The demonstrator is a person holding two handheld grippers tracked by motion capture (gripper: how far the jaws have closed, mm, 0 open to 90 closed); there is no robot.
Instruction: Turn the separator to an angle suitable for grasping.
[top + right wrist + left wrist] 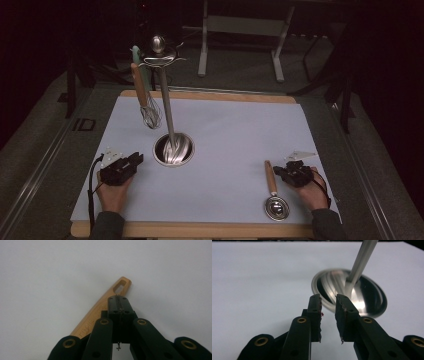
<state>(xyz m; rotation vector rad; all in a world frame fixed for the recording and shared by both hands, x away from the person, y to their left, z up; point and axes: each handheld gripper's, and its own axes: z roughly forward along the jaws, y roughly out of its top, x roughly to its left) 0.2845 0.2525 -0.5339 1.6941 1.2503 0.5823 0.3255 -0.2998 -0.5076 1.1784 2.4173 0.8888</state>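
your right tool (119, 301) is closed tight, pads flat together with nothing between them, and the wooden handle (100, 311) of the strainer ladle (274, 192) sits just beside and under the tips, not gripped. open up first, then settle one pad on each side of the handle near the hanging slot (120, 286), since that end has to meet a hook. your left tool (328, 315) shows a narrow gap and holds nothing, parked near the steel base (362, 297) of the utensil stand (167, 100). the ladle lies on the white tabletop (225, 150) at your right, bowl toward you. the whisk (145, 97) hangs on the stand, so pick a free hook and keep the handle level while lifting.
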